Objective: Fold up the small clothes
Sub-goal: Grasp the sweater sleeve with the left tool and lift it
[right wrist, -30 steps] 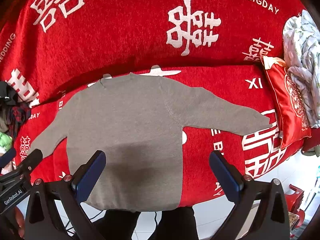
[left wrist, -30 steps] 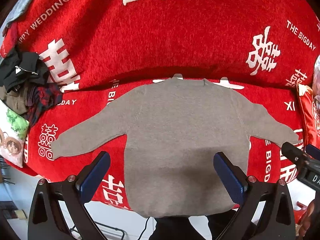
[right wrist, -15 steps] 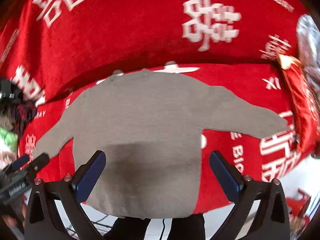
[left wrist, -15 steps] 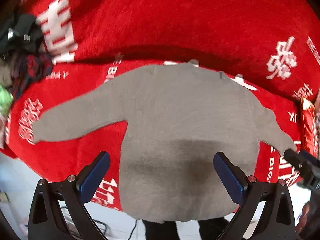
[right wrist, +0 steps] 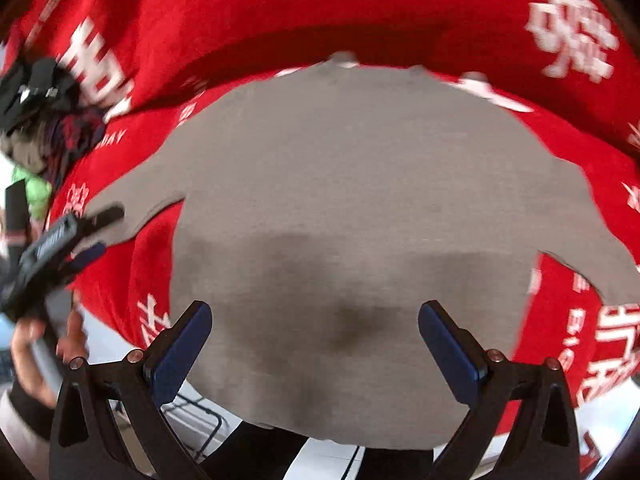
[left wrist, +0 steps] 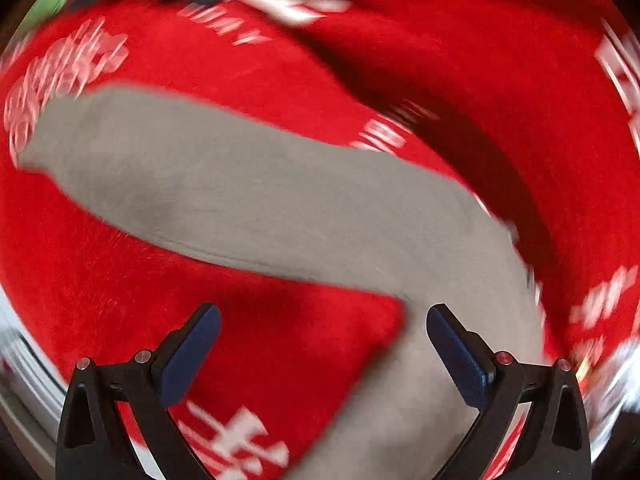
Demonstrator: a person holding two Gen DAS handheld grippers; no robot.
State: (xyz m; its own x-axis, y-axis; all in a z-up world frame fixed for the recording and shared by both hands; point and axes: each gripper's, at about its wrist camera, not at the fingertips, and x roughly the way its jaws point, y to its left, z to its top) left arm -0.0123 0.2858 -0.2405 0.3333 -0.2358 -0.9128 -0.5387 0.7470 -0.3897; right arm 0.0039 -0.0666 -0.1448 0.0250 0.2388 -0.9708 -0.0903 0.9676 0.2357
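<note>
Both tools wide over sweater [right wrist: 352,208]

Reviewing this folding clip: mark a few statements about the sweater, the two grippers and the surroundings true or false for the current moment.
1. The grey sweater lies spread flat on the red printed cover. True.
2. The right gripper is clamped on the sweater's hem. False: its jaws stand wide open, holding nothing.
3. The left gripper is open above the sweater's sleeve. True.
4. One sleeve is already folded across the body. False: both sleeves stretch outward.
5. A pile of dark clothes sits at the left in the right wrist view. True.
</note>
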